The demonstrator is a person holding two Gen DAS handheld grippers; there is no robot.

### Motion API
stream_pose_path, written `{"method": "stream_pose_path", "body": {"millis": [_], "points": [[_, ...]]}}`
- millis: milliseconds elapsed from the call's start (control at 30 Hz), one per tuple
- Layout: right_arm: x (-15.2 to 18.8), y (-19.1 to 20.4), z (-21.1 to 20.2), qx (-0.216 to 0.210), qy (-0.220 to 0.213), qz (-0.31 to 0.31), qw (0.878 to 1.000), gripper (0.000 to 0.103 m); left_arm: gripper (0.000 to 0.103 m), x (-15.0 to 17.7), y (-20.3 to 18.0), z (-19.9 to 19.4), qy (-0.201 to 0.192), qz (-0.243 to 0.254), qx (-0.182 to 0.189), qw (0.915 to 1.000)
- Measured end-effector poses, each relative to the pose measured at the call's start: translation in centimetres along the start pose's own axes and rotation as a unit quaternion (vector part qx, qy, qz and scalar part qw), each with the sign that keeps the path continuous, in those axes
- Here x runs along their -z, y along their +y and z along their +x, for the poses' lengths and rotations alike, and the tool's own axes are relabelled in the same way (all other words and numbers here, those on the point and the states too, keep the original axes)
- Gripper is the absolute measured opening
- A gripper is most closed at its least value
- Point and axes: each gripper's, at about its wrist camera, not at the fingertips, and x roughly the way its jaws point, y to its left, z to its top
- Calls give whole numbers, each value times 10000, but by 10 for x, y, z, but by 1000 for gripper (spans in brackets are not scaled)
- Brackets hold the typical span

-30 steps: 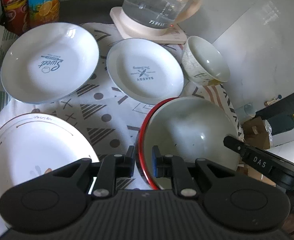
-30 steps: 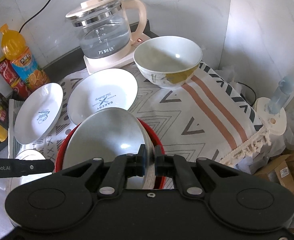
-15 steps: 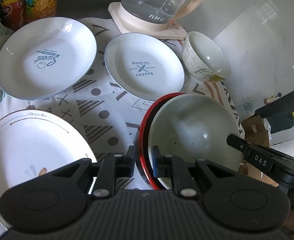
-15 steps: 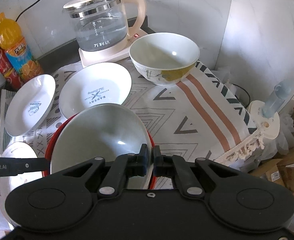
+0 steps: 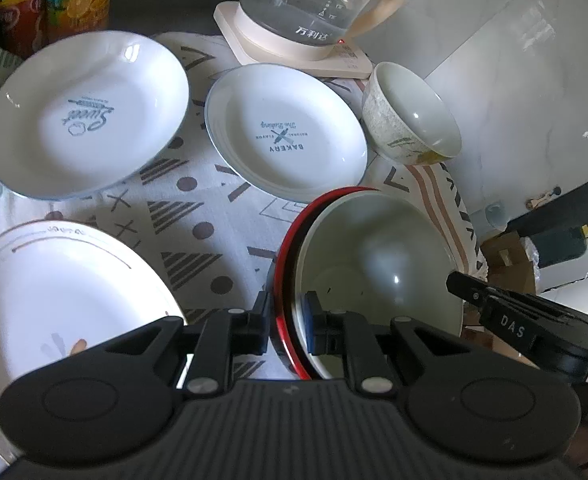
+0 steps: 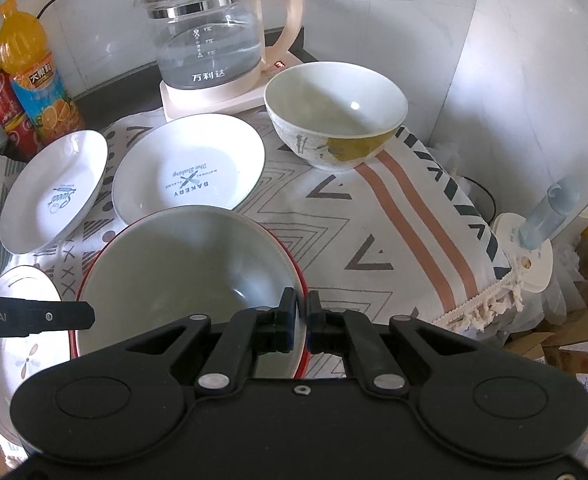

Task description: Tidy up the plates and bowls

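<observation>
A red-rimmed bowl (image 5: 283, 264) stands on the patterned cloth (image 5: 197, 216) with a plain white bowl (image 5: 374, 264) nested inside it. My left gripper (image 5: 287, 320) is shut on the red bowl's near rim, one finger outside and one inside the nested pair. In the right wrist view my right gripper (image 6: 302, 316) is shut on the white bowl (image 6: 185, 268) at its right rim, beside the red edge (image 6: 300, 276). Each view shows the other gripper's finger at the stack's side. Behind lie a "Bakery" plate (image 5: 285, 132), a "Sweet" plate (image 5: 85, 116) and a patterned bowl (image 5: 410, 116).
A gold-lined plate (image 5: 53, 300) lies at the near left. A glass kettle (image 6: 209, 36) on its base stands at the back, with drink bottles (image 6: 33, 76) at the back left. The cloth's fringed edge (image 6: 490, 300) drops off at the right, above boxes on the floor.
The white bowl has tipped down from a steep tilt and now lies level inside the red bowl. The right gripper rolled with it. The left gripper kept its hold.
</observation>
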Motion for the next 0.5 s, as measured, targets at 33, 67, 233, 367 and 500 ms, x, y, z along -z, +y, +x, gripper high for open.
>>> {"method": "stream_pose_path", "body": {"millis": [33,67,233,367,500], "points": [[-1,0,-1,-49,25,20,10000,13,14,-1,-1,-2,-3,39,-22,10000],[-2,0,-3,-115,34,21,9999,18,14,-2,-2,-3,-2,61,-15,10000],[-1,4,-12,-261,35,77,9996,25,21,-4,-5,-9,42,135,13,9999],[1,9,-22,-389,10,201,9990,42,45,-4,-7,-16,-8,248,2,9997],[7,16,-33,-386,-70,317,9987,50,61,0,-11,-25,-51,499,52,9987]]}}
